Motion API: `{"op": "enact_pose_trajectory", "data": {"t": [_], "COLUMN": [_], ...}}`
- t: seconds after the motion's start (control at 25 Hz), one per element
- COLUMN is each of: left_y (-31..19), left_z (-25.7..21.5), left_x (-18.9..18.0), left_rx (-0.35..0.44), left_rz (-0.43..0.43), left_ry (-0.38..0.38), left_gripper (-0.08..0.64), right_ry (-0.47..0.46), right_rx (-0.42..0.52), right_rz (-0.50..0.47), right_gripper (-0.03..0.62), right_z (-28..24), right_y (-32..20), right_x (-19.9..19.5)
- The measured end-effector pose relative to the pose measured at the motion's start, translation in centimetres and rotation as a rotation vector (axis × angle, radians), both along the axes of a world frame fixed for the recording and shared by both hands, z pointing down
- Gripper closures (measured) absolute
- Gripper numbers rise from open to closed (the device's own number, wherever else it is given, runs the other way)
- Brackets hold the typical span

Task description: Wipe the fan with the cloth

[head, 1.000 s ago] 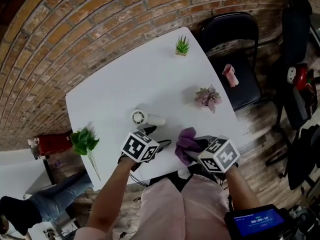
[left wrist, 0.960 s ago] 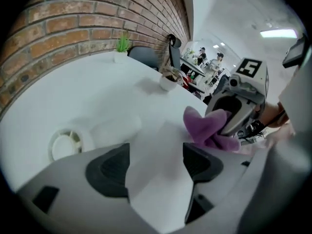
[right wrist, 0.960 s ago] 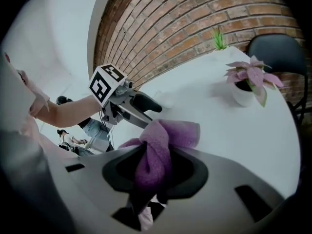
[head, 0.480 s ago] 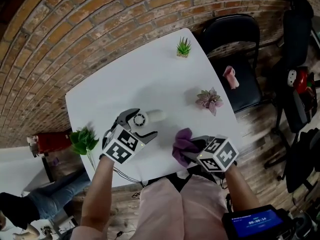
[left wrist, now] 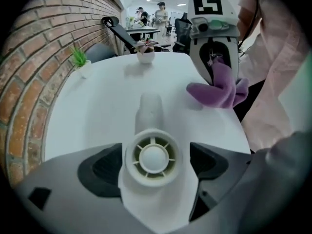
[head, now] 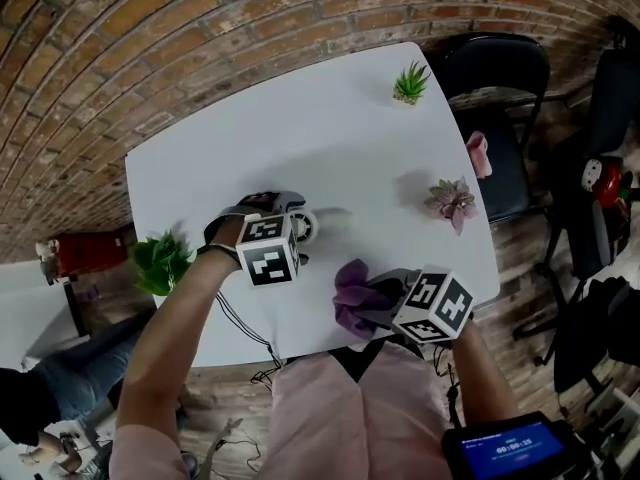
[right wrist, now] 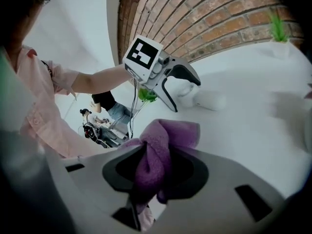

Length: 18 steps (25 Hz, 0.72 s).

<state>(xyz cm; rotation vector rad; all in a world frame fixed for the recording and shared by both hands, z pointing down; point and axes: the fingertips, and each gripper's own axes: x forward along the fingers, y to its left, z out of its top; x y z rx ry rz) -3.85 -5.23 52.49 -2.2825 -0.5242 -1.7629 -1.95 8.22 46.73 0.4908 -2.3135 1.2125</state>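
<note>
Small white handheld fan [left wrist: 151,139] is lying on the white table [head: 330,118], its round grille head sitting between the jaws of your left gripper [left wrist: 156,164], which have just been opening and are standing wide with both pads clear of it, its handle stretching away ahead of them. Your right gripper [right wrist: 156,168] is clamping the purple terry cloth [right wrist: 163,138] and is hovering to the fan's right, near the table's front edge, so the wipe is calling for a short reach leftward.
</note>
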Motion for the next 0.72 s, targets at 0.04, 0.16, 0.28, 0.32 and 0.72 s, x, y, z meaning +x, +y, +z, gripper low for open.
{"op": "enact_pose_trajectory", "data": {"t": [0.04, 0.16, 0.28, 0.32, 0.72], "left_y": [0.0, 0.2, 0.3, 0.3, 0.7], "left_z": [0.4, 0.5, 0.4, 0.4, 0.4], "left_x": [0.1, 0.1, 0.3, 0.3, 0.2], "left_rx": [-0.005, -0.01, -0.022, -0.025, -0.032], "left_rz": [0.018, 0.074, 0.089, 0.089, 0.143], "left_ry": [-0.002, -0.017, 0.003, 0.01, 0.011], "left_gripper": [0.124, 0.184, 0.184, 0.184, 0.184], "right_ry": [0.0, -0.001, -0.003, 0.003, 0.049], "right_rx": [0.0, -0.003, -0.013, -0.021, -0.108], "right_rz": [-0.007, -0.035, -0.072, -0.081, -0.029], "right_gripper": [0.472, 0.472, 0.472, 0.473, 0.474], "right_z": [0.0, 0.1, 0.7, 1.1, 4.1], "right_y": [-0.4, -1.3, -2.1, -2.4, -6.6], "right_x": [-0.2, -0.7, -1.4, -1.7, -3.4]}}
